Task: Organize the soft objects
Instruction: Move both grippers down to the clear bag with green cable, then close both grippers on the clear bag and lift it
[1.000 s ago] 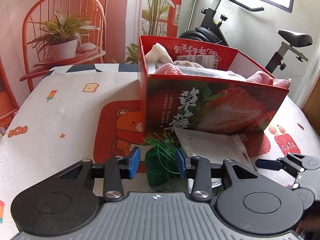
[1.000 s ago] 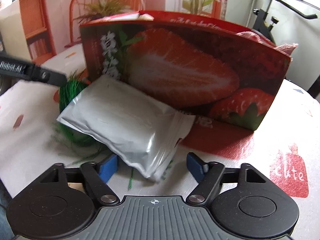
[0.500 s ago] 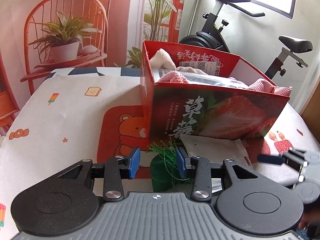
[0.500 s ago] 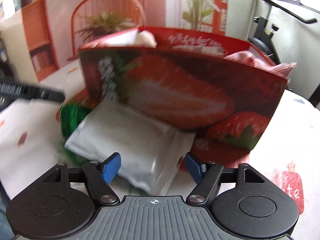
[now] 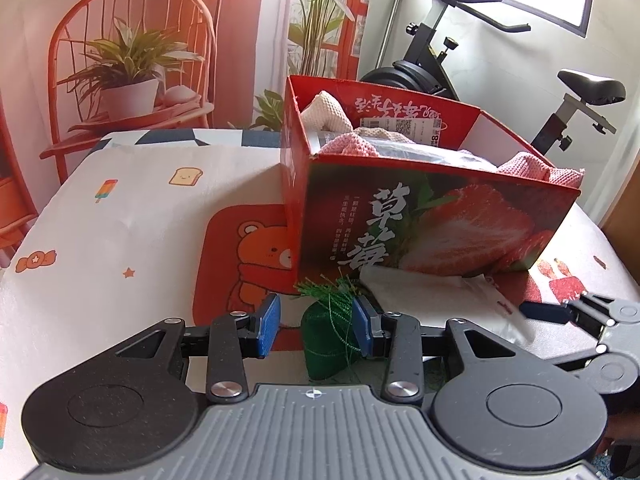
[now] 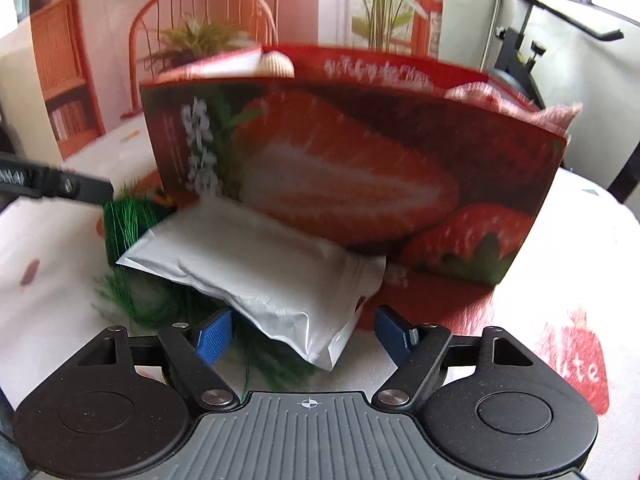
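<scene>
A green fringed soft bundle stands on the table between the pads of my left gripper. The right pad touches its side and a gap shows at the left pad, so the jaws are open. A white padded pouch leans on the front of the red strawberry box and lies over the green fringe. Its near corner sits between the fingers of my right gripper. Those jaws are opening and neither pad presses on the pouch. In the box lie pink cloths and a cream cloth.
The table wears a white cloth with a red bear patch. Behind it stand an orange chair with a potted plant and an exercise bike. One finger of the right gripper shows beside the pouch.
The right gripper's jaws have spread slightly around the pouch's corner, and its view has shifted a little. The left gripper and the green bundle have stayed put.
</scene>
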Action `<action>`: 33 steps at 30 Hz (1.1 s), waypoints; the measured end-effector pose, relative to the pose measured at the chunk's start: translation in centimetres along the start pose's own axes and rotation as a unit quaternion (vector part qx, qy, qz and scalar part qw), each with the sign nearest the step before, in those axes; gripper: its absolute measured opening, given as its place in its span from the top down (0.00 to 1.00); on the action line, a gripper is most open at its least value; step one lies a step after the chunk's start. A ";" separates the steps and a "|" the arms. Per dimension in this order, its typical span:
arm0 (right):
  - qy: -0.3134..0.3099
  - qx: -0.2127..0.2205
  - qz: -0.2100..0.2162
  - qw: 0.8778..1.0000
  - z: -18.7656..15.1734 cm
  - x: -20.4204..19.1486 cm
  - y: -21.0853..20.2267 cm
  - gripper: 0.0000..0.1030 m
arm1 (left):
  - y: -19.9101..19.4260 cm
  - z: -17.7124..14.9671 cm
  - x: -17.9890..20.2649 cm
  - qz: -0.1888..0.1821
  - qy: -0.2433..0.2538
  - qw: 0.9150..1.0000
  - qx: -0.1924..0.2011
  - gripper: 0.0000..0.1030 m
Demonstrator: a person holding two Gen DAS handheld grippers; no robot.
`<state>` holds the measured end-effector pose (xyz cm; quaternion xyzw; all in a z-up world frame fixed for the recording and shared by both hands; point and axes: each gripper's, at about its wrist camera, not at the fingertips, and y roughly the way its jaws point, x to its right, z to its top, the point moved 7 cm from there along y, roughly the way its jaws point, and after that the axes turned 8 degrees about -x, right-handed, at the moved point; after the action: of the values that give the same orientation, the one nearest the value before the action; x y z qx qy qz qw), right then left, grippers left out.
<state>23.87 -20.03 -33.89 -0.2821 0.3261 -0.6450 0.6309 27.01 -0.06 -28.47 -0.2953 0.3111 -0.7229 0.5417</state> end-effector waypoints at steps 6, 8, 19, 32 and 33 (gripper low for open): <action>0.018 0.046 0.003 0.999 2.8 1.3 -1.6 0.36 | -0.3 0.5 0.8 -0.012 0.015 1.000 0.013 0.60; 0.027 0.052 0.001 0.998 3.6 1.9 -1.6 0.40 | -0.4 0.7 1.2 -0.017 0.022 0.999 0.017 0.60; 0.027 0.053 0.010 0.998 5.2 3.5 -0.5 0.43 | 2.5 2.1 4.4 -0.052 0.087 0.995 0.009 0.60; -0.026 0.040 0.024 0.999 4.9 2.7 1.2 0.43 | 5.5 2.9 5.3 -0.106 0.110 0.988 0.001 0.56; -0.028 0.040 0.026 0.998 4.8 2.6 1.2 0.43 | 5.6 2.8 5.3 -0.106 0.112 0.988 0.000 0.56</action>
<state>28.28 -22.93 -31.94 -0.2657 0.2900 -0.6326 0.6671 31.28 -6.81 -30.56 -0.2438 0.3366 -0.8046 0.4242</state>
